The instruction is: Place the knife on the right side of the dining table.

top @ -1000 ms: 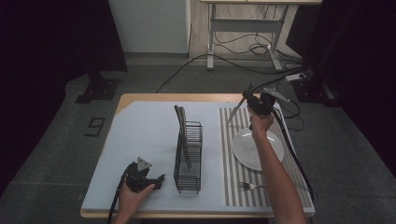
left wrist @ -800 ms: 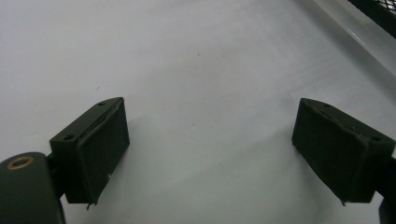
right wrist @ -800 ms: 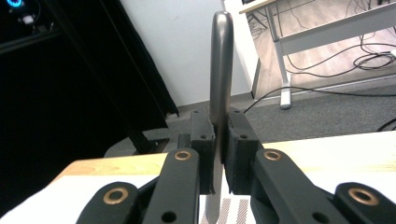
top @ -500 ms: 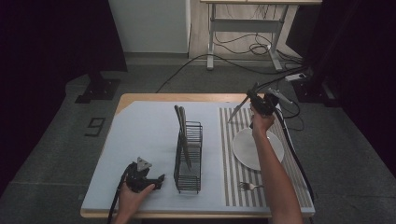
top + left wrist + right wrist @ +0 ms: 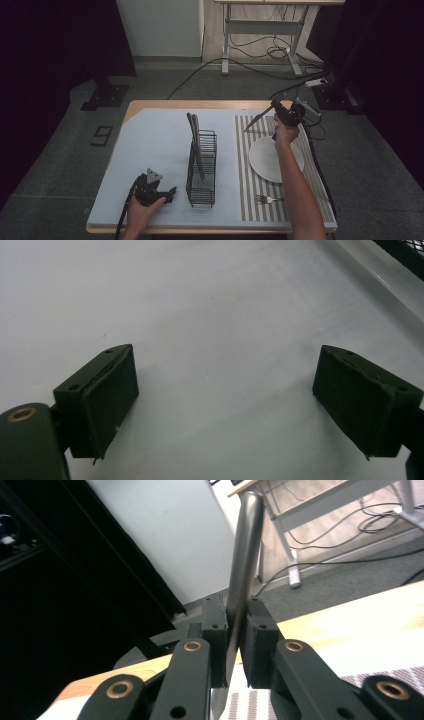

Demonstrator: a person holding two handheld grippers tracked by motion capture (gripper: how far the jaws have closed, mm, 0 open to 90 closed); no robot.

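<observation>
My right gripper (image 5: 281,116) hangs over the far end of the striped mat (image 5: 250,170), shut on a metal knife (image 5: 256,122) that slants down to the left. In the right gripper view the pads (image 5: 216,630) press on the knife (image 5: 245,555) from both sides, and its rounded end sticks up past my right gripper (image 5: 234,630). My left gripper (image 5: 170,192) rests on the pale table cover near the front edge, left of the wire rack (image 5: 202,167). My left gripper (image 5: 225,405) stands open with nothing between its pads.
The black wire rack holds upright utensils (image 5: 192,127) at its far end. A white plate (image 5: 275,160) lies on the striped mat under the right forearm, and a fork (image 5: 267,199) lies nearer the front. Cables and a desk frame (image 5: 260,30) are on the floor beyond.
My right gripper has drifted a little to the right and lower with the knife still in it. The left gripper has stayed put.
</observation>
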